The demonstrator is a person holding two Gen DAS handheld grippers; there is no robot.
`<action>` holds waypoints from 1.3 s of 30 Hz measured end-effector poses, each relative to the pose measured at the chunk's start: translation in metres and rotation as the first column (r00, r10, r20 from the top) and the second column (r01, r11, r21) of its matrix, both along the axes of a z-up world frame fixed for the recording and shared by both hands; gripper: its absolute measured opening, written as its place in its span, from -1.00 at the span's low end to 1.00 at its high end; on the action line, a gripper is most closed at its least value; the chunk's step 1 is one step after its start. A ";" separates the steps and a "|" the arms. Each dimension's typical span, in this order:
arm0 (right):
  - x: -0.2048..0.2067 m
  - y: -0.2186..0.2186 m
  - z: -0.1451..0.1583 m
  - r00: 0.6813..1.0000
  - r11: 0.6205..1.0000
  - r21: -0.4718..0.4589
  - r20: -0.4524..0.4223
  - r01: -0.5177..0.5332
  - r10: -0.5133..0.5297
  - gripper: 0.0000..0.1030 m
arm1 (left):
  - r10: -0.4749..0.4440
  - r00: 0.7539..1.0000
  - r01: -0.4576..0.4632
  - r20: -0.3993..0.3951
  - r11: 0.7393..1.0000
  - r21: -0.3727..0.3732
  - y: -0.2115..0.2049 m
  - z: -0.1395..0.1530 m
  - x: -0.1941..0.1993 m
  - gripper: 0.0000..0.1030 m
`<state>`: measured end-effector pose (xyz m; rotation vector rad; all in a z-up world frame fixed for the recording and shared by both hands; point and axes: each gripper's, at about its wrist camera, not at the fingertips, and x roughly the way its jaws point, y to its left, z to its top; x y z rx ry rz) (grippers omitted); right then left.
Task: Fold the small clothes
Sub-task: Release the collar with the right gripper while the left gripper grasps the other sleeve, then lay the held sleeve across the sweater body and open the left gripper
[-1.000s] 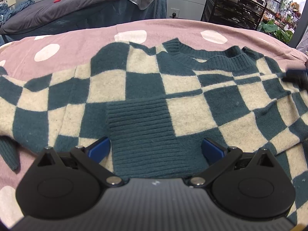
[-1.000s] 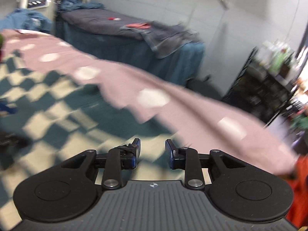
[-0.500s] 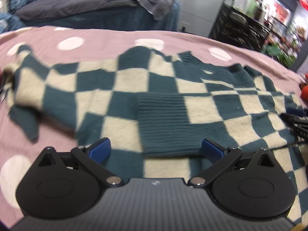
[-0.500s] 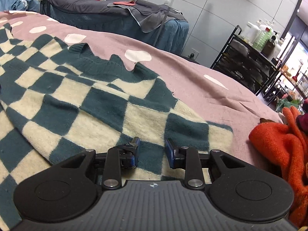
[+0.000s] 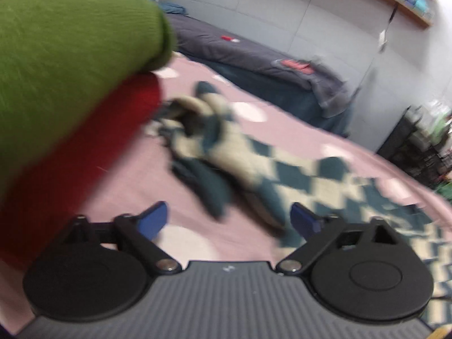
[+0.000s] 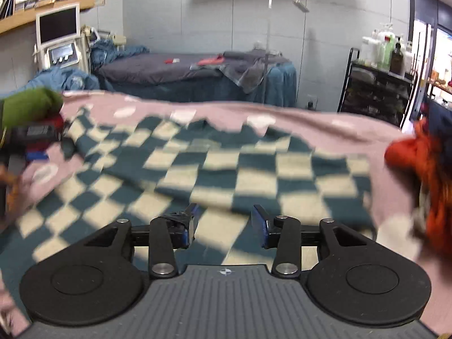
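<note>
The left gripper point(image 5: 228, 217) has its blue-tipped fingers point(image 5: 152, 219) spread wide with nothing between them, poised above the pink polka-dot bedspread point(image 5: 135, 175). Just beyond the fingertips lies the bunched sleeve end of the checkered sweater point(image 5: 226, 152), a teal and cream knit that is crumpled here and blurred by motion; the rest of it stretches away to the right across the bedspread. Close to the lens on the left, a green cloth roll point(image 5: 65, 56) sits on top of a red cloth point(image 5: 84, 152), filling much of that side of the left wrist view. The right gripper point(image 6: 223, 223) holds its fingers point(image 6: 260, 223) partly apart, a moderate gap between them and no fabric pinched, hovering over the lower body of the checkered sweater point(image 6: 214, 166), which lies spread flat over the bedspread point(image 6: 310, 121). At the right edge of that view an orange garment point(image 6: 423, 166) is heaped beside the sweater. Farther back stand a dark grey treatment bed point(image 6: 180, 70) with a teal skirt, a black shelving rack point(image 6: 378, 96) holding bottles, and a monitor cart point(image 6: 59, 39) by the wall.
</note>
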<state>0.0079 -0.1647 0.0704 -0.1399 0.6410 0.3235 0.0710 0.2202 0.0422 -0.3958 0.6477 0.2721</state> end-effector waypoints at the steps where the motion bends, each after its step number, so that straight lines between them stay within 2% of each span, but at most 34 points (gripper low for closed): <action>1: -0.004 0.002 -0.005 1.000 1.000 -0.015 -0.008 -0.005 0.005 0.39 | -0.007 1.000 0.007 -0.027 1.000 0.024 0.005 -0.002 0.004 0.38; 5: -0.009 0.001 -0.012 0.999 0.999 -0.035 -0.053 -0.015 0.013 0.41 | -0.039 0.994 0.051 -0.102 0.992 0.119 0.003 -0.012 0.026 0.35; 8: -0.006 -0.005 -0.012 0.998 1.000 -0.014 -0.063 0.019 -0.019 0.54 | -0.048 0.989 0.075 -0.139 0.977 0.197 -0.010 -0.021 0.043 0.27; 9: -0.006 -0.006 -0.011 0.998 1.000 -0.006 -0.063 0.027 -0.027 0.57 | -0.058 0.988 0.088 -0.144 0.973 0.213 -0.013 -0.022 0.048 0.11; 11: -0.005 -0.008 -0.011 0.997 0.999 0.008 -0.070 0.037 -0.036 0.66 | -0.054 0.986 0.094 -0.160 0.963 0.252 -0.016 -0.023 0.060 0.00; 12: -0.006 -0.009 -0.011 0.996 0.999 0.013 -0.072 0.044 -0.043 0.69 | -0.042 0.986 0.086 -0.164 0.959 0.269 -0.016 -0.024 0.065 -0.17; 13: -0.007 -0.010 -0.012 0.996 0.999 0.020 -0.073 0.049 -0.048 0.70 | -0.032 0.986 0.077 -0.164 0.958 0.277 -0.014 -0.023 0.070 -0.42; 15: -0.008 -0.012 -0.013 0.995 0.998 0.030 -0.080 0.056 -0.054 0.70 | -0.034 0.986 0.075 -0.163 0.964 0.255 -0.009 -0.018 0.076 -0.80; 16: -0.009 -0.013 -0.013 0.995 0.997 0.034 -0.084 0.062 -0.059 0.70 | -0.034 0.987 0.073 -0.158 0.965 0.251 -0.006 -0.014 0.076 -0.80; 18: -0.010 -0.016 -0.015 0.993 0.996 0.036 -0.098 0.076 -0.072 0.70 | -0.017 0.993 0.047 -0.114 0.963 0.265 -0.002 -0.002 0.070 -0.81; 22: -0.008 -0.025 -0.021 0.986 0.991 0.071 -0.134 0.113 -0.103 0.70 | 0.049 0.998 -0.054 0.027 0.964 0.258 0.010 0.039 0.050 -0.81; 28: -0.011 -0.029 -0.020 0.983 0.984 0.122 -0.148 0.126 -0.108 0.70 | 0.120 0.966 -0.176 0.230 0.955 0.238 0.031 0.112 0.035 -0.81; 31: -0.013 -0.028 -0.020 0.984 0.984 0.129 -0.146 0.120 -0.101 0.70 | 0.066 0.970 -0.120 0.234 0.968 0.223 0.023 0.134 0.046 -0.81; 33: -0.012 -0.029 -0.021 0.983 0.983 0.136 -0.155 0.120 -0.099 0.70 | -0.025 0.972 -0.018 0.234 0.983 0.181 0.001 0.138 0.055 -0.81; 34: -0.013 -0.029 -0.021 0.982 0.983 0.140 -0.159 0.122 -0.099 0.70 | -0.085 0.968 0.040 0.237 0.981 0.188 -0.018 0.139 0.058 -0.81; 36: -0.014 -0.029 -0.021 0.982 0.982 0.144 -0.158 0.123 -0.100 0.69 | -0.229 0.949 0.185 0.216 0.961 0.207 -0.065 0.133 0.061 -0.80; 38: -0.015 -0.029 -0.019 0.983 0.983 0.137 -0.152 0.121 -0.100 0.69 | -0.361 0.909 0.337 0.208 0.931 0.139 -0.112 0.122 0.059 -0.80; 39: -0.015 -0.030 -0.018 0.984 0.983 0.134 -0.147 0.124 -0.104 0.69 | -0.421 0.886 0.410 0.193 0.907 0.098 -0.136 0.114 0.057 -0.80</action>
